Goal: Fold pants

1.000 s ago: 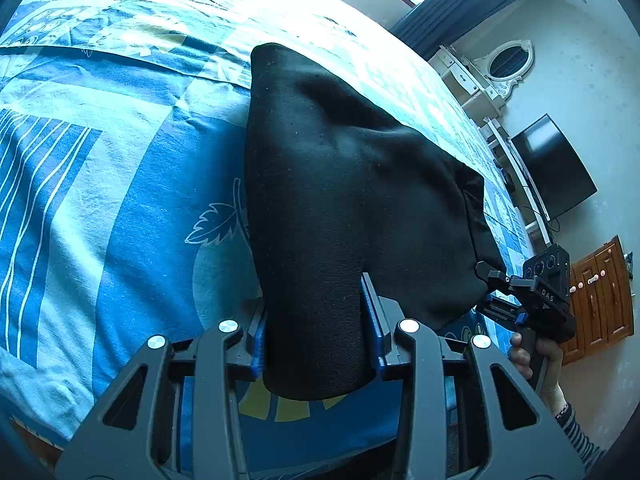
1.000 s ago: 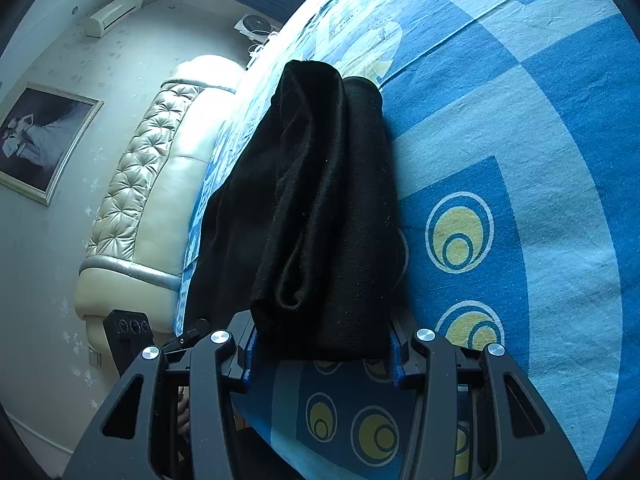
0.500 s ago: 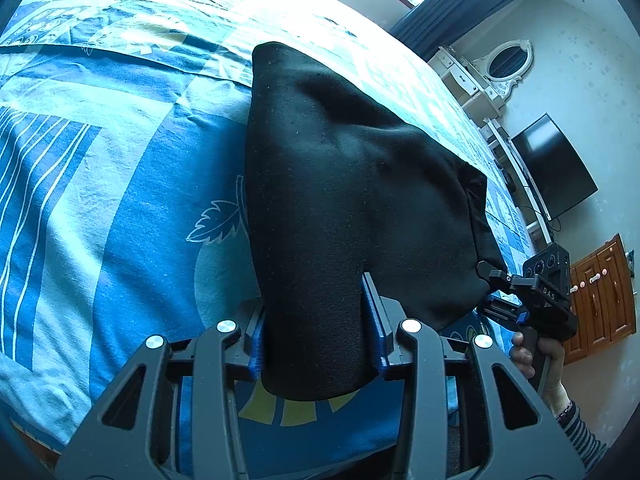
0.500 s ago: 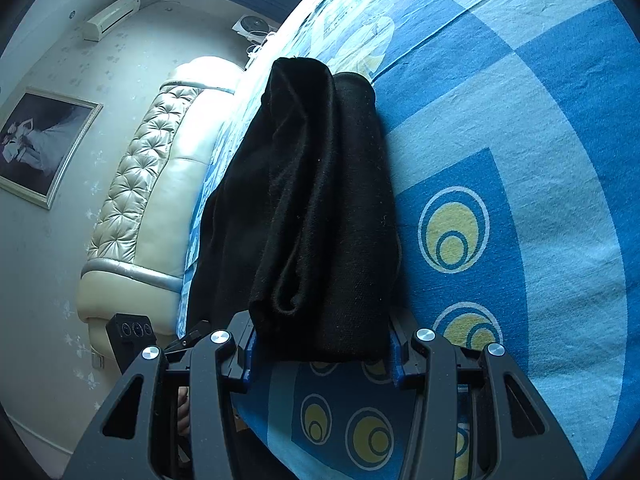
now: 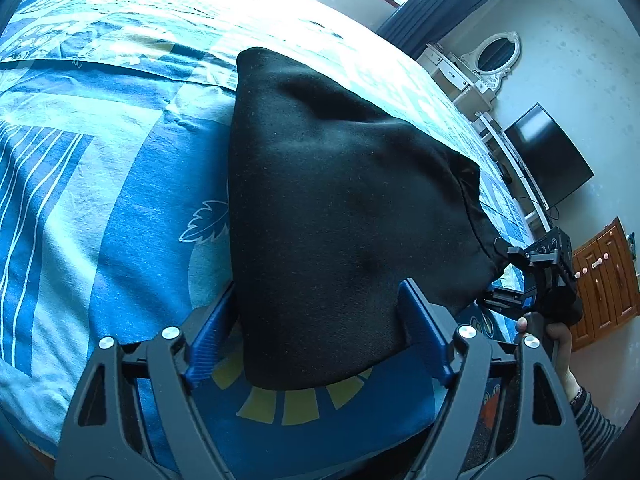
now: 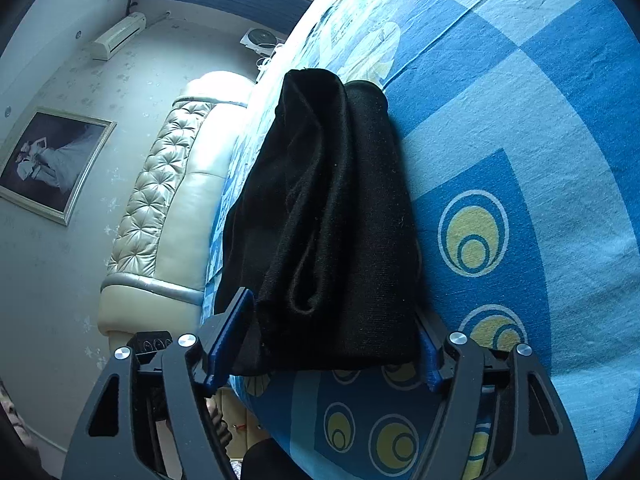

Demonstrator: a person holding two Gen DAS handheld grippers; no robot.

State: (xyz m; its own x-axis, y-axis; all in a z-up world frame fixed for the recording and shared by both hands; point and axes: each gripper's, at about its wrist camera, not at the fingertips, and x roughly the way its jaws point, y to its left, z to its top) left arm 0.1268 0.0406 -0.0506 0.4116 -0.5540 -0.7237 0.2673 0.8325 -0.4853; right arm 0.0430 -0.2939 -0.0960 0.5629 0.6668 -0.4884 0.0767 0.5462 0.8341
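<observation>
The black pants (image 5: 340, 216) are lying on the bed (image 5: 100, 184), on its blue patterned sheet. They are already folded into a thick bundle, and the near end is lifted a little off the sheet. In the right wrist view, several layers can be seen stacked in the pants (image 6: 332, 216), with a soft roll of cloth at the near edge.

The left gripper (image 5: 320, 328) is set around one near corner of the bundle. Its blue pads (image 5: 424, 332) are spread apart, with the cloth filling the gap between them. It cannot be told if the cloth is really squeezed or only resting there.

The right gripper (image 6: 324, 344) is set around the other near corner in the same way. Its pad (image 6: 232, 332) is seen beside the cloth, and the jaws are spread wide. A firm pinch cannot be told here either. In the left wrist view, the right gripper (image 5: 500, 284) is seen at the far corner of the same edge.

The two corners are probably taken together so that the edge is kept straight and level. That way the bundle can be carried over or laid down flat, without the layers sliding apart. The fold is judged to be nearly done.
</observation>
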